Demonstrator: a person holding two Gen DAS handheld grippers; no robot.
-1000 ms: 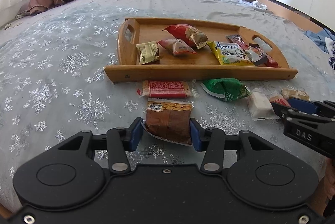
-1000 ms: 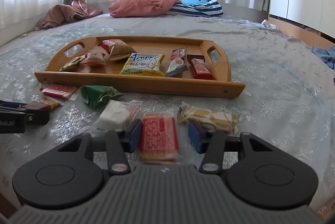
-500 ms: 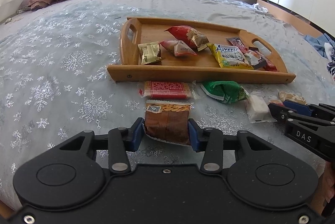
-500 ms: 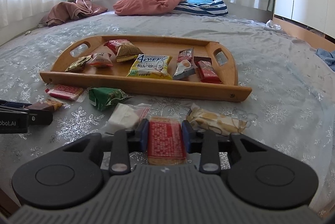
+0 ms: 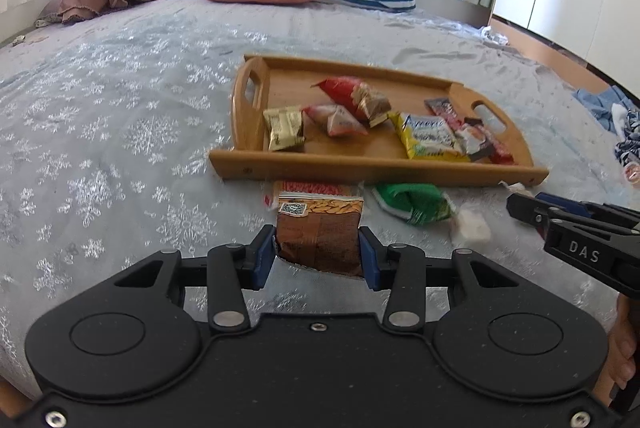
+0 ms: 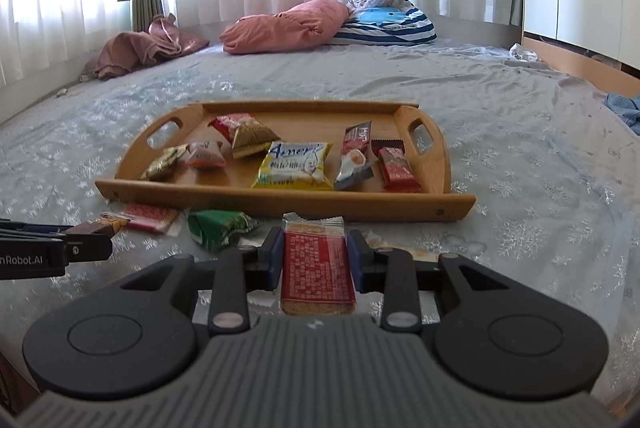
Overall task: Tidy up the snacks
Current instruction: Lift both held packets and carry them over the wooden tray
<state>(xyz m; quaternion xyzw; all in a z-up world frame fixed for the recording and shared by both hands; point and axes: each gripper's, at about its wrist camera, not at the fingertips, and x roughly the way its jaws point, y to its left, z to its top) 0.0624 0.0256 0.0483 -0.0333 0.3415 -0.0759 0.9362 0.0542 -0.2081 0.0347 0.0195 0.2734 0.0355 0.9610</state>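
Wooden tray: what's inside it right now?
The wooden tray holds seven wrapped snacks, among them a yellow packet and a red bar. Anything beneath those wrappers is covered.

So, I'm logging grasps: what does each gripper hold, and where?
Left gripper pinches the brown nut packet by its side edges, near its lower end. Right gripper clamps the red cracker pack across its sides, mid-length.

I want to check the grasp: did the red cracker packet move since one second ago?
Yes. The red cracker packet, earlier flat on the bedspread, is now lifted toward the wooden tray, clamped in the right hand-held gripper.
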